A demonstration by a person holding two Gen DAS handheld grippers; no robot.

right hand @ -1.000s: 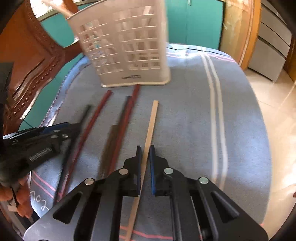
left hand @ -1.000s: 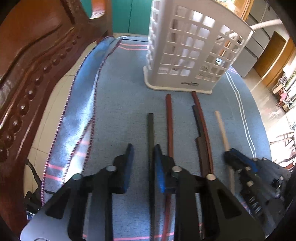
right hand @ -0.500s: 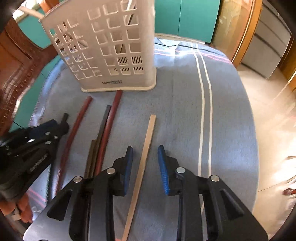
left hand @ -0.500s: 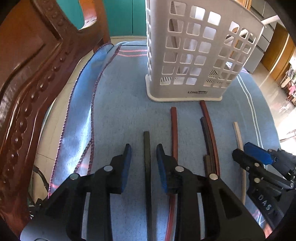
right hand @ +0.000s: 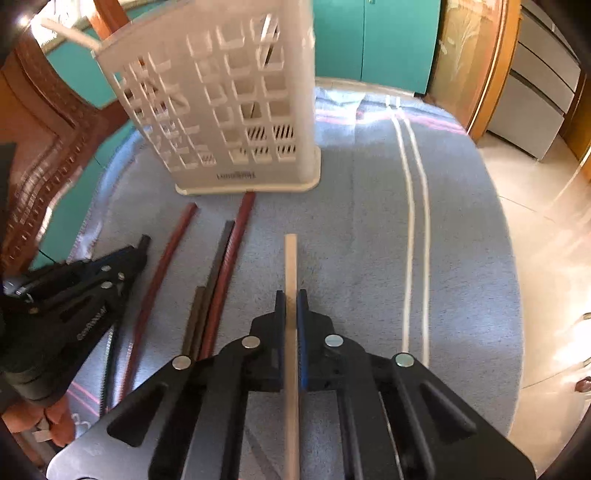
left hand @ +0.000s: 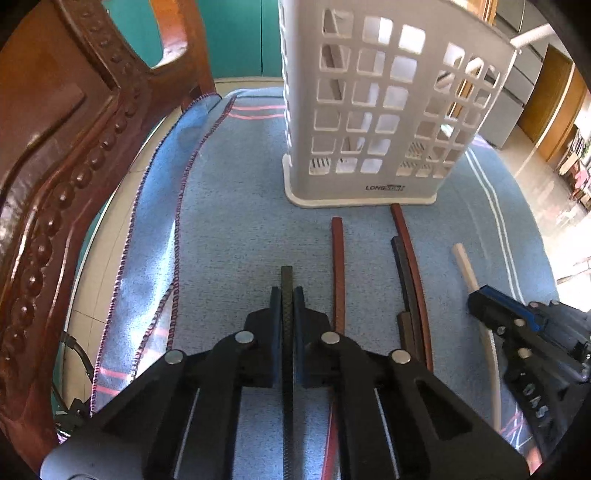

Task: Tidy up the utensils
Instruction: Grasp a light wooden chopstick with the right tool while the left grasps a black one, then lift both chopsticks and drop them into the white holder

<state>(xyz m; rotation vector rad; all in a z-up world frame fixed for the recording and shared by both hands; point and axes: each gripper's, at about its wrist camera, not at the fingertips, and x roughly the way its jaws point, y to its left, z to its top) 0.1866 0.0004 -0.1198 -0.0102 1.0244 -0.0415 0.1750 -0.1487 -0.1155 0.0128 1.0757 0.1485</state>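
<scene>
Several chopsticks lie on a blue cloth before a white lattice utensil holder (left hand: 373,122), which also shows in the right wrist view (right hand: 236,110). My left gripper (left hand: 287,295) is shut on a black chopstick (left hand: 286,280). My right gripper (right hand: 291,299) is shut on a pale wooden chopstick (right hand: 290,258), which also shows in the left wrist view (left hand: 465,264). A reddish-brown chopstick (left hand: 338,266), a second reddish one (left hand: 410,251) and a dark one (left hand: 400,262) lie between the grippers.
A carved wooden chair back (left hand: 55,177) stands close on the left. The blue cloth (left hand: 229,229) covers a round table, whose edge drops to tiled floor on the right (right hand: 546,229). A pale utensil sticks out of the holder's top (right hand: 70,35).
Both grippers were open around their chopsticks half a second ago and have closed on them. The holder looks nearer in both views.
</scene>
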